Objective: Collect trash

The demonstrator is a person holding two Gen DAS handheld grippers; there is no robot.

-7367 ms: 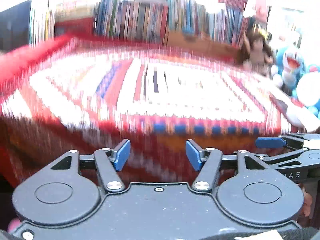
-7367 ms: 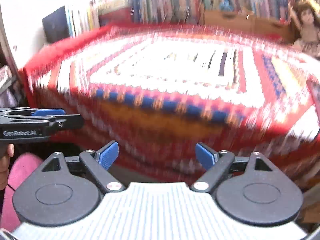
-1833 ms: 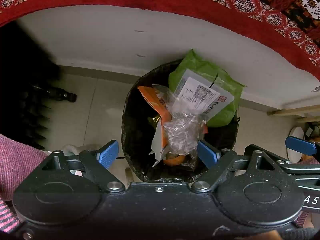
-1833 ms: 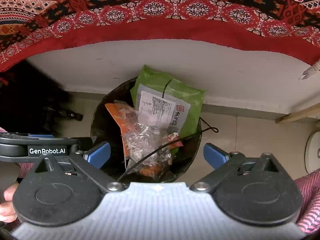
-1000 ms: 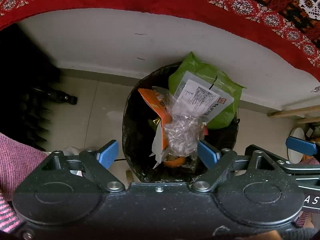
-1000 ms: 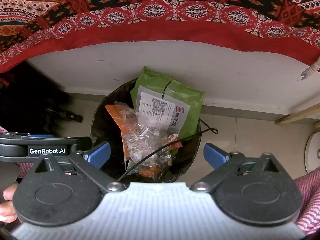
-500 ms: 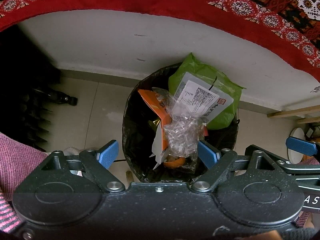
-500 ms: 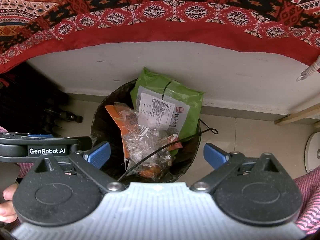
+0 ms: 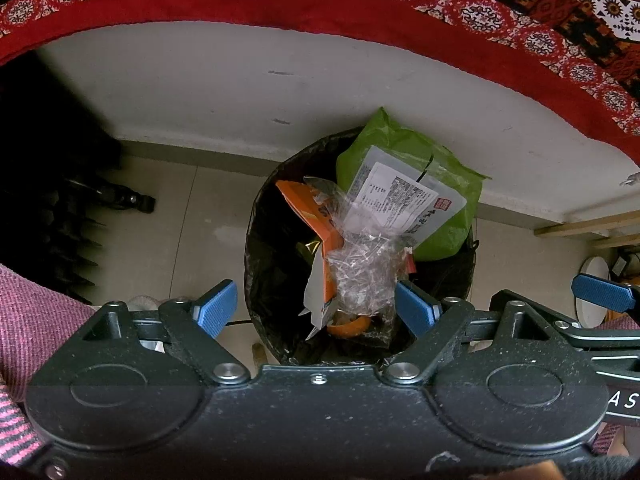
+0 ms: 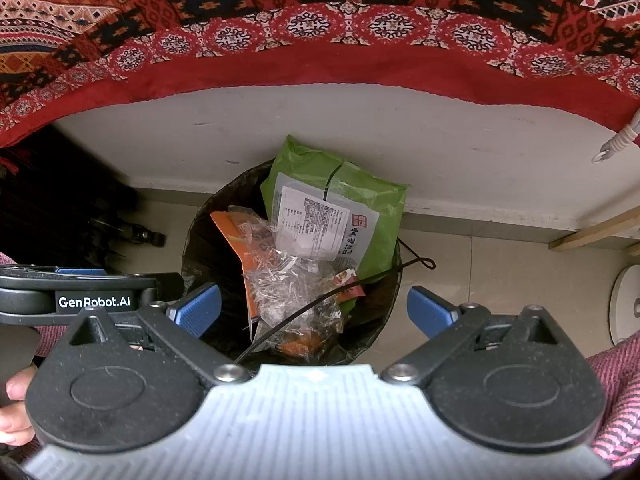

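While both grippers hang wide open and empty, the bin (image 9: 256, 264) lies directly beneath the left gripper (image 9: 316, 306), nearer than the right gripper (image 10: 314, 306).

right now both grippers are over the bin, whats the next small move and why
Probably lower the left gripper onto the clear plastic bag and close. Both grippers are open and empty, and that bag sits on top of the full bin, right between the left fingers.

Wrappers (image 9: 360, 240) crowding bin (image 9: 260, 280) mouth
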